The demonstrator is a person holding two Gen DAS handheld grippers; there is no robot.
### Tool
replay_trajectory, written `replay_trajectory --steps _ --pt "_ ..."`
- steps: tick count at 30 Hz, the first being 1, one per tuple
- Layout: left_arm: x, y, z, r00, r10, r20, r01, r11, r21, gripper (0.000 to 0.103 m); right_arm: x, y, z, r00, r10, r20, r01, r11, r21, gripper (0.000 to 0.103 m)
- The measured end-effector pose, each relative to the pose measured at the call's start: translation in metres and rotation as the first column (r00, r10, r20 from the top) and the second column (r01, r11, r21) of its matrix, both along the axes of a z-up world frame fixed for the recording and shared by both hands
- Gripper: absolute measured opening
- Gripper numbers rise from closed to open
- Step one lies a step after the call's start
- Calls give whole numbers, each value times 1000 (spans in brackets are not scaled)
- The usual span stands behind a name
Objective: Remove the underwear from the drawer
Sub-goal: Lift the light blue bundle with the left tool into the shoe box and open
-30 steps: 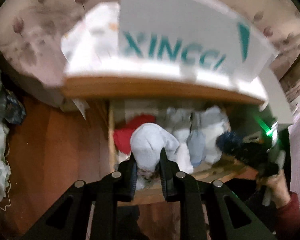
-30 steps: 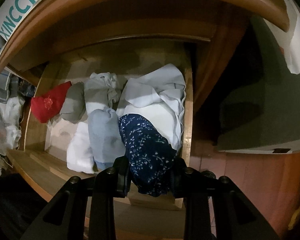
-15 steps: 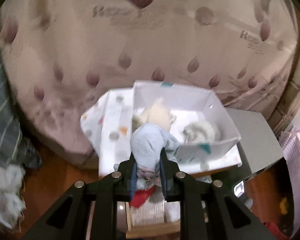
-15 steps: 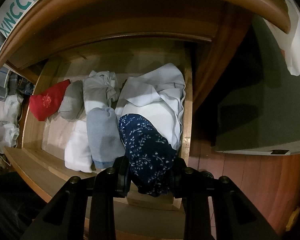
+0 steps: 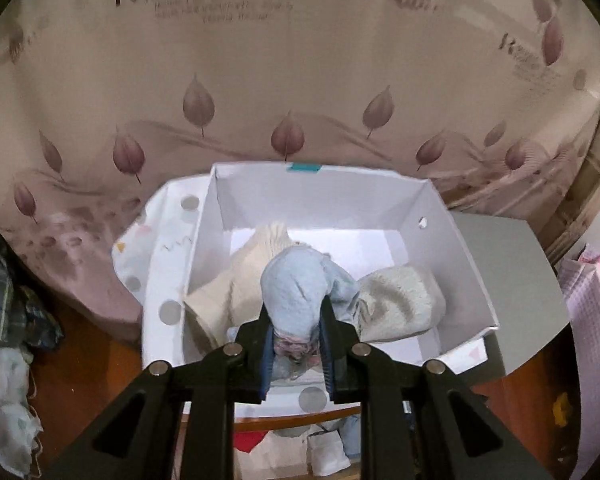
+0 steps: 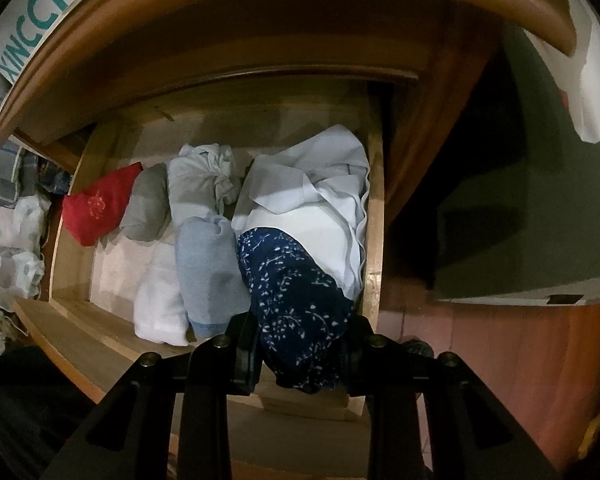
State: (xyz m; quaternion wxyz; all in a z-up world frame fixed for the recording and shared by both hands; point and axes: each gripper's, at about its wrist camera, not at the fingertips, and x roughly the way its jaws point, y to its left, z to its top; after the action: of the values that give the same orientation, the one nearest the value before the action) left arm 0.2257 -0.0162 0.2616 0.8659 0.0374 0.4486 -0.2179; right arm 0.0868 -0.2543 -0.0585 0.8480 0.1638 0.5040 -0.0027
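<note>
My left gripper is shut on a rolled light-blue underwear and holds it above an open white box that stands on the nightstand top. A cream garment and a fluffy off-white one lie in the box. In the right wrist view my right gripper is shut on a navy floral underwear at the front right of the open wooden drawer. Red, grey, pale-blue and white rolls lie in the drawer.
A leaf-printed mattress side rises behind the box. Crumpled clothes lie on the wooden floor at left. A grey cabinet top is right of the box. The nightstand's curved top edge overhangs the drawer.
My left gripper has risen out of the drawer with the light-blue roll and now hangs over the white box. The right gripper has kept still on the navy piece.
</note>
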Motion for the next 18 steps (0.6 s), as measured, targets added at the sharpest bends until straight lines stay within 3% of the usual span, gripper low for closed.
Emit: replay_trajectory --steps 9,18 --pt "32 -7 -45 997 57 -44 -54 997 59 19 2 1 0 1000 2 -2 -2 1000 12 27" --pt "32 -7 -58 995 60 -78 -54 996 70 24 2 3 0 1000 2 -2 -2 1000 10 27"
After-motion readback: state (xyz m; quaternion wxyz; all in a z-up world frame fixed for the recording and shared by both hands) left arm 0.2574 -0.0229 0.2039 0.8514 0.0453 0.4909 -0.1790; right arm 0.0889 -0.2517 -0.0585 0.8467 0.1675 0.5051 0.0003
